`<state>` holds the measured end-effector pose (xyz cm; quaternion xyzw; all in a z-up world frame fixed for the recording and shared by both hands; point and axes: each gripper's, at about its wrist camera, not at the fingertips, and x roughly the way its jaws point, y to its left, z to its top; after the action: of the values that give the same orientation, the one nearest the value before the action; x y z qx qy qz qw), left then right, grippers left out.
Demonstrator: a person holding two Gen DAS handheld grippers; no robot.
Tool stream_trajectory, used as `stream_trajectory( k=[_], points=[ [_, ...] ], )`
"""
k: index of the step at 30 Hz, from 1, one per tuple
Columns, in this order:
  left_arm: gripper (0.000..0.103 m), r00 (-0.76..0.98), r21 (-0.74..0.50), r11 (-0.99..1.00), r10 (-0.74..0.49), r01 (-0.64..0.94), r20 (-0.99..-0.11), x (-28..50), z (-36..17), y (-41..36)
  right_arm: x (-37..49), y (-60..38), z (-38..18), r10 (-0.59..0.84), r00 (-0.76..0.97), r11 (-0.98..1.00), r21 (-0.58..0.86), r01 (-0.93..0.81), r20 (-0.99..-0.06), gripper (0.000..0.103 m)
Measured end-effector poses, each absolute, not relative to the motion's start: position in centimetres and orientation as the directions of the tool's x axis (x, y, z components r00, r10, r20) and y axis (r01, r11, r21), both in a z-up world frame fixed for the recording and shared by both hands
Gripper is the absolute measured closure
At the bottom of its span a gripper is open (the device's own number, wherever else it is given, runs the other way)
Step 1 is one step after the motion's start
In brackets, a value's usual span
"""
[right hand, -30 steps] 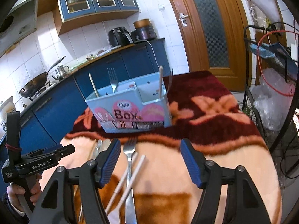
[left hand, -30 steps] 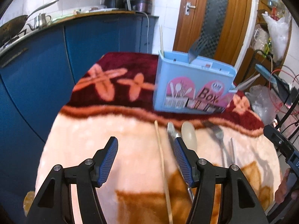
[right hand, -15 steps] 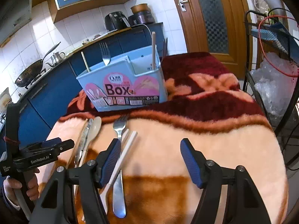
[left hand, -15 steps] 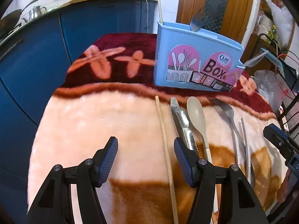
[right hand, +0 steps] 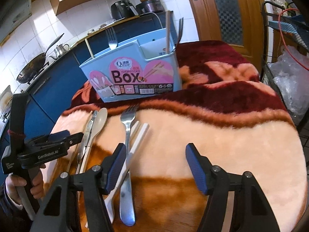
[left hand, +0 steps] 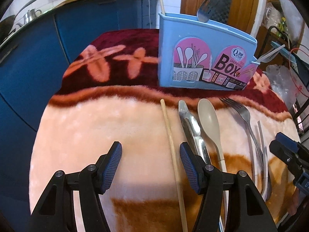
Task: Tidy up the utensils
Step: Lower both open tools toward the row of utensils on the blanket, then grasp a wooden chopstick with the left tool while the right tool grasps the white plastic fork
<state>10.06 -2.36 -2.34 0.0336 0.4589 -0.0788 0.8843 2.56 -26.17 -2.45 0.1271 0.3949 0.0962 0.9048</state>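
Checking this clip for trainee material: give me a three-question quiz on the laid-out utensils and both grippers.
1. True or false: the left gripper grips the thin wooden chopstick.
2. What lies directly right of the shiny metal tongs in the left wrist view?
3. Is anything already standing in the light blue plastic utensil box?

Key: 1. False, open jaws. 2. The beige plastic spoon. 3. Yes, a steel fork and chopsticks.

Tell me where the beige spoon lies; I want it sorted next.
The beige spoon lies on the blanket before the blue box, between the metal tongs and the fork.
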Motion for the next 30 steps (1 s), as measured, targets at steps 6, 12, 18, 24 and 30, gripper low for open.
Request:
stream_trajectory(
  k=[6,12,18,24,30],
  points=[
    [0.039,0.562,-0.004,0.978,-0.124,0.209,-0.818,11.5,-2.1,-3.0,3.4,-25.8,-2.6,0.298,0.646,0.942,0.325,-0.081,-0.703,0.047],
    [0.039,0.549,-0.010,0.972,-0.142,0.236,-0.824,12.1,-2.2,-3.4,4.3,-25.4,-2.9,0.339,0.622,0.926,0.369,-0.086,-0.706,0.054],
    [0.039,0.543,0.007,0.971,-0.128,0.240,-0.830,12.6,-2.3,-3.6,4.9,-25.3,-3.1,0.344,0.618,0.920,0.385,-0.072,-0.707,0.077],
    [0.039,0.540,-0.026,0.971,-0.155,0.239,-0.828,12.7,-2.1,-3.2,5.1,-25.1,-3.3,0.376,0.610,0.909,0.404,-0.098,-0.698,0.091],
    [0.061,0.548,-0.046,0.972,-0.168,0.230,-0.819,12.9,-2.0,-2.8,4.9,-25.2,-3.4,0.390,0.618,0.900,0.423,-0.102,-0.683,0.093]
  ],
)
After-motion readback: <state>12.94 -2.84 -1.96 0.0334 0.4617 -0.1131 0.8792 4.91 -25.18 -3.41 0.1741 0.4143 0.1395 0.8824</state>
